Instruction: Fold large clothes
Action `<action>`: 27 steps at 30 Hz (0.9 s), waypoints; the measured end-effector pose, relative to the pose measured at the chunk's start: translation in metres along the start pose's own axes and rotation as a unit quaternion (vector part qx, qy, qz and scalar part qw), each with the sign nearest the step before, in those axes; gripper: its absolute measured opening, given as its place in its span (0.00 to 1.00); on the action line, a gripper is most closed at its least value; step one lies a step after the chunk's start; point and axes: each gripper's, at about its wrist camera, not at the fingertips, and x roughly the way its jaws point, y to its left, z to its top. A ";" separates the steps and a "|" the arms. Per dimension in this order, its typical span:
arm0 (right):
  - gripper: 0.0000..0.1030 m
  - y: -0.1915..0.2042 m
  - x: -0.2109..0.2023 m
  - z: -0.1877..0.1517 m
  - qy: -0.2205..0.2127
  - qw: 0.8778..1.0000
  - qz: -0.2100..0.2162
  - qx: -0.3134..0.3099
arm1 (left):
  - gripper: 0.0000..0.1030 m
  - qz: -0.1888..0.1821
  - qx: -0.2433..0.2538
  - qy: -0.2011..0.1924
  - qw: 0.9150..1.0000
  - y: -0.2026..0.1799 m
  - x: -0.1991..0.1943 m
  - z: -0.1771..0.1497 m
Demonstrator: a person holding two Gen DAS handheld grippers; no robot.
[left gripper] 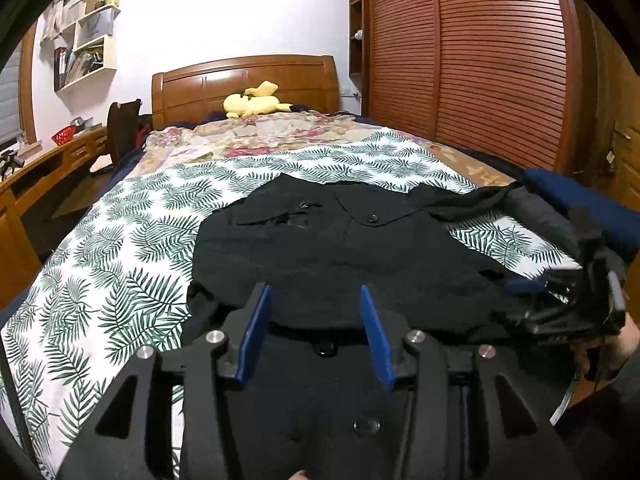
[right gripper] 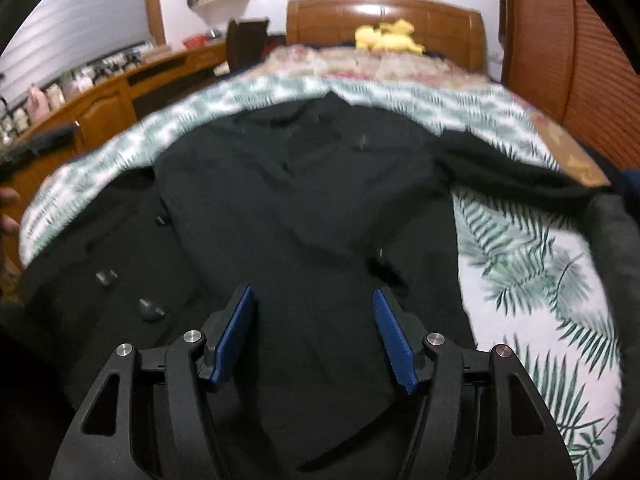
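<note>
A large black coat (left gripper: 340, 248) with dark buttons lies spread on the leaf-print bed cover (left gripper: 132, 248), collar toward the headboard. One sleeve (left gripper: 472, 200) stretches off to the right. My left gripper (left gripper: 314, 292) hovers over the coat's near hem, jaws apart, nothing pinched. In the left wrist view my right gripper (left gripper: 560, 292) sits at the coat's right edge, held by a hand (left gripper: 616, 340). In the blurred right wrist view the right gripper (right gripper: 313, 292) stands open just above the coat (right gripper: 300, 200); its blue pads (right gripper: 394, 336) press on nothing. The sleeve (right gripper: 512, 164) runs right.
A yellow plush toy (left gripper: 256, 100) lies by the wooden headboard (left gripper: 244, 80). A slatted wardrobe (left gripper: 480, 60) lines the right side and a desk (left gripper: 48, 164) the left. Dark blue and grey cloth (left gripper: 576, 204) lies at the bed's right edge.
</note>
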 end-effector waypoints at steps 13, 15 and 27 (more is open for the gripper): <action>0.62 -0.001 0.010 -0.014 0.003 1.000 -0.003 0.004 | 0.45 -0.029 -0.022 0.016 0.999 0.000 0.085 0.003; 0.62 0.000 0.010 -0.014 -0.001 1.000 -0.004 0.003 | 0.45 -0.029 -0.019 0.017 0.999 -0.002 0.095 0.000; 0.62 0.005 0.007 -0.019 -0.017 1.000 -0.012 -0.002 | 0.45 -0.026 0.022 0.023 0.999 -0.022 0.121 -0.021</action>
